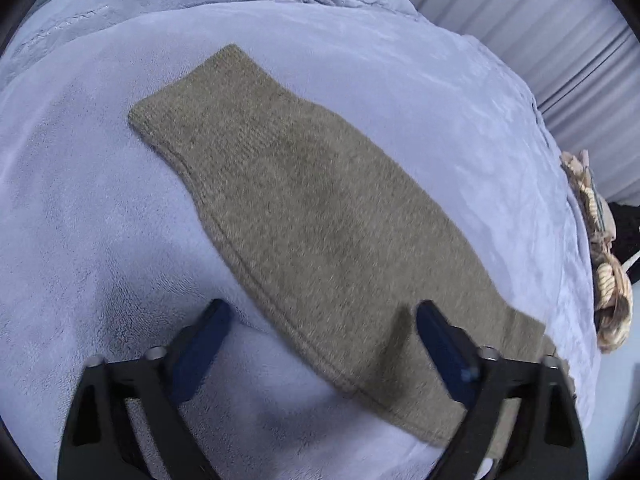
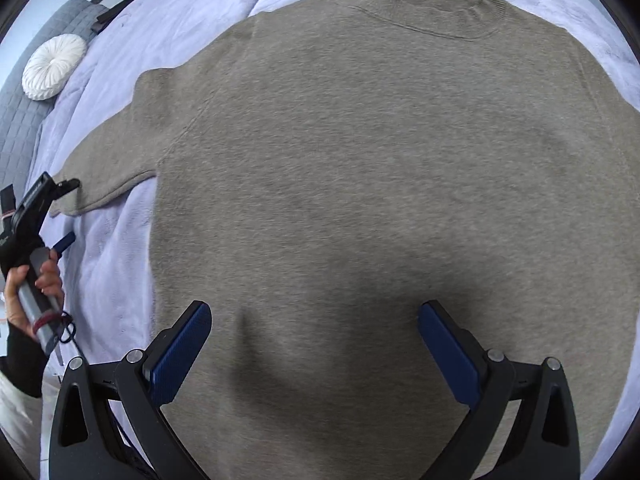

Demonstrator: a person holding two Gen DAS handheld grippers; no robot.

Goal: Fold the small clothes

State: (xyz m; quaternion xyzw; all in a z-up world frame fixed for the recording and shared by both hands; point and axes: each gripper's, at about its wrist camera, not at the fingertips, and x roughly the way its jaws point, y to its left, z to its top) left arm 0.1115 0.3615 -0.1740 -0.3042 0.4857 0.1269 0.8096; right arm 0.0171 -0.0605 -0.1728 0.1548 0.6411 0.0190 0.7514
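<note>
An olive-grey knit sweater point(image 2: 360, 160) lies flat on a lavender fleece blanket point(image 2: 112, 248), collar at the far end. Its left sleeve point(image 1: 304, 208) stretches out sideways, cuff far from the camera in the left wrist view. My left gripper point(image 1: 320, 320) is open and empty, hovering just above the sleeve near the shoulder end; it also shows in the right wrist view point(image 2: 66, 216), held by a hand at the sleeve's cuff side. My right gripper point(image 2: 316, 320) is open and empty, hovering over the lower middle of the sweater's body.
A round white cushion point(image 2: 54, 66) rests on a grey quilted headboard or sofa point(image 2: 16, 120) at the far left. Pleated grey curtains point(image 1: 560, 40) hang beyond the bed. A beige patterned object point(image 1: 608, 280) lies at the blanket's right edge.
</note>
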